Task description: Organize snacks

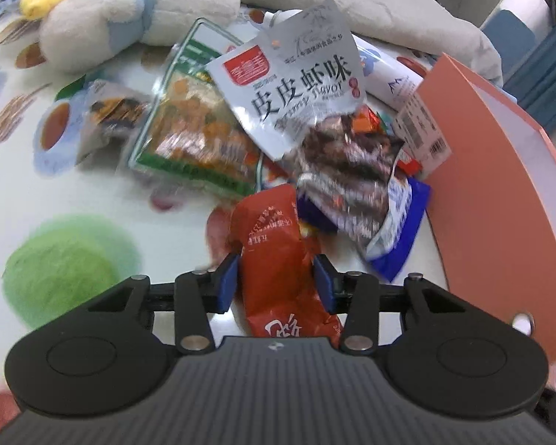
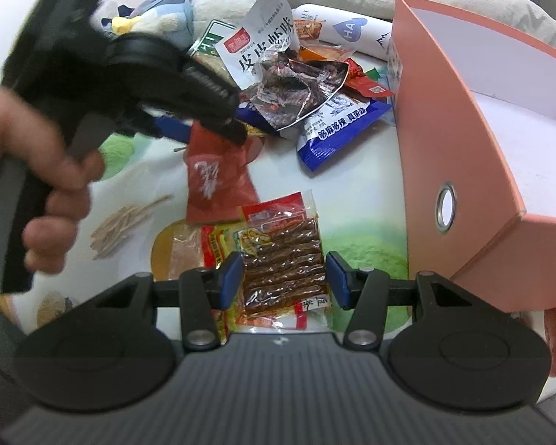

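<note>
We find the left gripper (image 1: 276,282) angled down, fingers (image 1: 227,283) clamped on a red packet (image 1: 278,256); the right gripper (image 2: 282,278) hovers level, fingers (image 2: 229,280) apart around a brown snack pack (image 2: 283,259).

Blue-white plush toy (image 1: 129,7), grey cushion (image 1: 370,3), patterned tablecloth (image 1: 74,193)

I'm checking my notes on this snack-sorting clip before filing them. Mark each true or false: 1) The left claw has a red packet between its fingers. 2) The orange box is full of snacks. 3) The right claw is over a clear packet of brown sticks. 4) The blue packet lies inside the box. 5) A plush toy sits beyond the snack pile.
1) True: the red packet sits between the left claw's fingers.
2) False: the orange box shows a bare white inside.
3) True: the right claw, open, straddles the brown-stick packet.
4) False: the blue packet lies on the table beside the box.
5) True: the plush toy.
</note>
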`<state>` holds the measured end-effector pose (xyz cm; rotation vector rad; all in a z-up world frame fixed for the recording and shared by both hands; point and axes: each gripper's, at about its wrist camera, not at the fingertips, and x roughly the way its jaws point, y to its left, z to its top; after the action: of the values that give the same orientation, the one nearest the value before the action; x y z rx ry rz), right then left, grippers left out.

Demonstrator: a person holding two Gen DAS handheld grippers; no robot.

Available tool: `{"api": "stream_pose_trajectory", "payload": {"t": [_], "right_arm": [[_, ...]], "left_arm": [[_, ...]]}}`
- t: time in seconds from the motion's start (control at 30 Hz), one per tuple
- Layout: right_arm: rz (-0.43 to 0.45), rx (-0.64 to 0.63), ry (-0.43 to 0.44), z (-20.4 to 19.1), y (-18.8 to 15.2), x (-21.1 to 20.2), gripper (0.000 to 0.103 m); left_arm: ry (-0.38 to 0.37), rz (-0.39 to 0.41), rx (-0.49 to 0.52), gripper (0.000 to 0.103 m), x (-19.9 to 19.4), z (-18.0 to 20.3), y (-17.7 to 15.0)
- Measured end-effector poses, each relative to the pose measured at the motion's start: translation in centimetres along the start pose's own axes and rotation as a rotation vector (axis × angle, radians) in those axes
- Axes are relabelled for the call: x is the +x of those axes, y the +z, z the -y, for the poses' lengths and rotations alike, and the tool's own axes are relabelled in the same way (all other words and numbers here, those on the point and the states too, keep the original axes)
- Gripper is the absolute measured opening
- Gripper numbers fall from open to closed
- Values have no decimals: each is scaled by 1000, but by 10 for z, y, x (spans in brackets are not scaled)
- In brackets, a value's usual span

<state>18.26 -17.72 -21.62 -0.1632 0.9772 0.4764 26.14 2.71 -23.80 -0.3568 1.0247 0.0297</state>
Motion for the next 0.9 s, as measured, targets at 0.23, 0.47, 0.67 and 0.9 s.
{"api": "stream_pose_trajectory", "payload": {"t": [0.23,0.47,0.67,0.9], "right_arm": [[5,-11,-4,-11,-8,-11,52],[38,-5,-19,-19,-8,-24,52],[62,21,-31,-16,-4,-33,51],[141,41,-64,-6,10,-60,51]], "left_arm": [[-16,30,-60,49,-48,-25,-39],[-25,38,-51,49,-81,-36,-65],[-35,51,-40,49,-91,-33,-69],[-48,78,-17,48,-110,-17,-53]]}}
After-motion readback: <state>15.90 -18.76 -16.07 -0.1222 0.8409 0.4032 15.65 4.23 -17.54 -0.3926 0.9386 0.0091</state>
